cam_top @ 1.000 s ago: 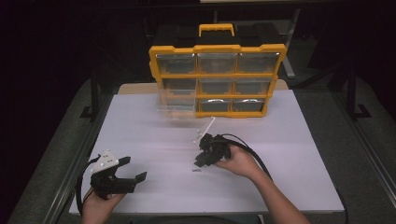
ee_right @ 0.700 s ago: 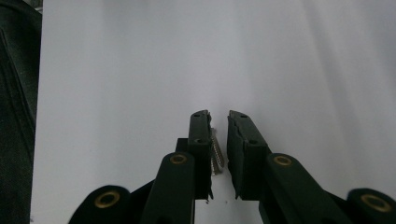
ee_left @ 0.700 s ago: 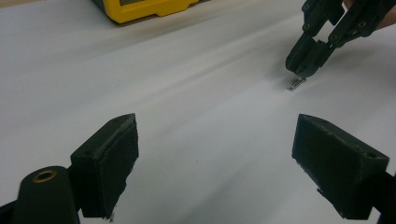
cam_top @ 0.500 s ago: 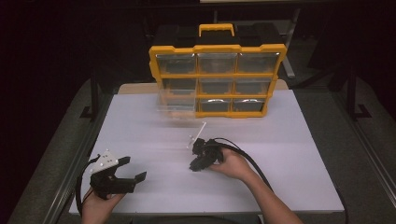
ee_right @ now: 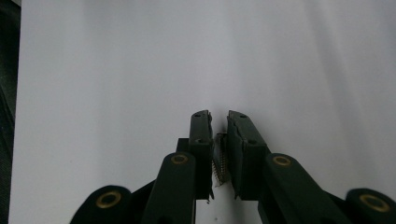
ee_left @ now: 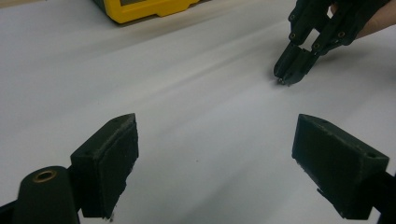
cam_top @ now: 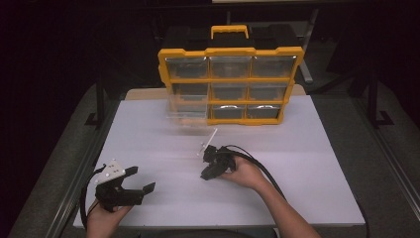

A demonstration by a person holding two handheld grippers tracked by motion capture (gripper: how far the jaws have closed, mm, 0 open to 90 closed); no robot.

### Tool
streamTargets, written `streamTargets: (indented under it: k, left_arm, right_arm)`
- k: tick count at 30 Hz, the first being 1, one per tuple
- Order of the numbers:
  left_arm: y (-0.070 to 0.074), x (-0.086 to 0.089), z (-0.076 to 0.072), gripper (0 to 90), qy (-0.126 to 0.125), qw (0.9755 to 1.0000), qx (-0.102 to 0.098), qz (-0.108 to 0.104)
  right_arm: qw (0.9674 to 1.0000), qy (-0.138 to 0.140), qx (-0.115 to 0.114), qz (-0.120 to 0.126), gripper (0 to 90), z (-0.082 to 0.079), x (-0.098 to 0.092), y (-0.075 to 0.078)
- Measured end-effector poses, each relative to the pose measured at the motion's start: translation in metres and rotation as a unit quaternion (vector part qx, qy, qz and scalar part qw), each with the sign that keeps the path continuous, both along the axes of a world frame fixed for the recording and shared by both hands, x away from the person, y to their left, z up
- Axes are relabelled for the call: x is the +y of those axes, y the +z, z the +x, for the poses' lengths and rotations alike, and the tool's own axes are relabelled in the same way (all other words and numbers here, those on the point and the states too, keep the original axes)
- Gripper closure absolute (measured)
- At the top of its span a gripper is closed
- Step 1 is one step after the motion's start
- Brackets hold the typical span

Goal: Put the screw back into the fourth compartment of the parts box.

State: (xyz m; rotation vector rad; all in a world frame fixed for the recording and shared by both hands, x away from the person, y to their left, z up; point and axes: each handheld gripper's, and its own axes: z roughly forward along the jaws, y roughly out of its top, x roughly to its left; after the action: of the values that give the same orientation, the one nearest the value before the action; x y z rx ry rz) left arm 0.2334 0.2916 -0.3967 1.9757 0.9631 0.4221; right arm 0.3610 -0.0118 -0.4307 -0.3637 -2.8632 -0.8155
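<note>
We hold two grippers over one white table (cam_top: pixel 307 163). Our right gripper (ee_right: pixel 218 122) has just been closing and pinches one small threaded screw (ee_right: pixel 221 161) at the table's middle. Our left gripper (ee_left: pixel 215 154) gapes, holding nothing. One yellow organizer (cam_top: pixel 231 84) shows nine clear drawers.

Right gripper (ee_right: pixel 218 122) is seen from behind its two black jaws, which are drawn nearly together with a narrow gap left at the tips. A small threaded screw (ee_right: pixel 220 163) is clamped upright between the inner pads, set back from the tips; threads are visible in the gap. Jaws have just been closing on it. Brass pivot pins are seen on the linkage arms. White table sheet (ee_right: pixel 140 70) lies beneath, with a dark strip at the left edge
</note>
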Motion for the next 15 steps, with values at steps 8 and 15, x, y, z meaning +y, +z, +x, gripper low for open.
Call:
streamTargets:
  k: [8, 15]
  left_arm:
    - [0.0002, -0.0001, -0.0002, 14.1, 0.0, 1.0, 0.0, 0.0]
    - [0.0005, -0.0004, -0.0001, 14.1, -0.002, 1.0, 0.0, 0.002]
  right_arm:
    - [0.9999, -0.012, 0.0, -0.009, 81.2, 0.0009, -0.0018, -0.0007]
    - [0.999, -0.01, -0.034, -0.027, 85.6, -0.0055, 0.0012, 0.0005]
